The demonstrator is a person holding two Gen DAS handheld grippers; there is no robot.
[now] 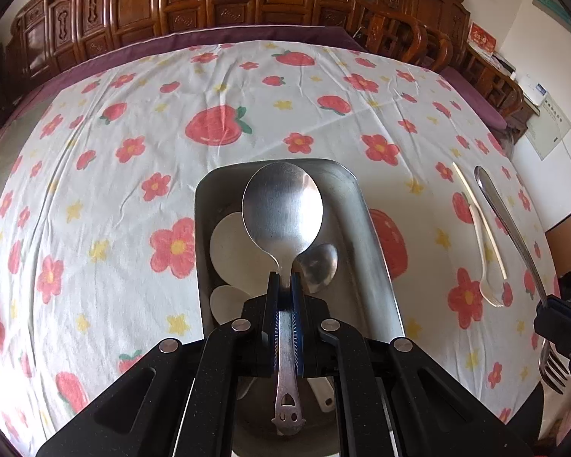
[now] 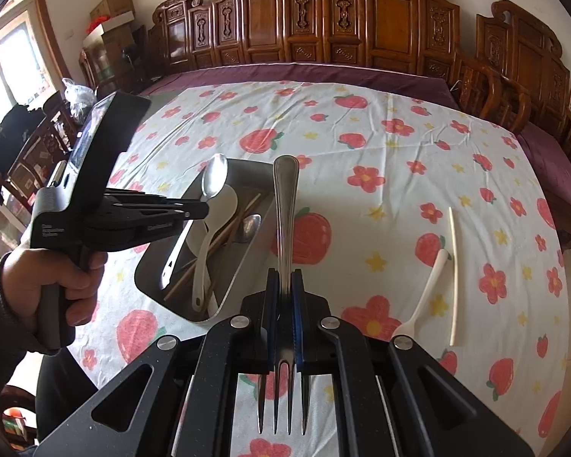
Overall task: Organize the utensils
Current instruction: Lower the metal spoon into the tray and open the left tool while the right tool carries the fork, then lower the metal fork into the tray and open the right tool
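Observation:
My left gripper (image 1: 285, 280) is shut on the handle of a large metal spoon (image 1: 281, 213). Its bowl points forward and hangs over a steel tray (image 1: 365, 236). In the right wrist view the left gripper (image 2: 205, 209) holds that spoon (image 2: 214, 179) above the tray's (image 2: 150, 272) far end. My right gripper (image 2: 284, 276) is shut on a metal fork (image 2: 285, 198), tines toward the camera and handle pointing forward, right of the tray. The left wrist view has this fork (image 1: 506, 221) and the right gripper (image 1: 548, 302) at the right edge.
The tray holds white spoons (image 2: 209, 247), wooden chopsticks (image 2: 224, 236) and a small metal spoon (image 1: 319, 266). A white plastic fork (image 2: 426, 289) and a white chopstick (image 2: 453, 274) lie on the flowered tablecloth to the right. A hand (image 2: 53, 278) grips the left tool. Carved wooden chairs ring the table.

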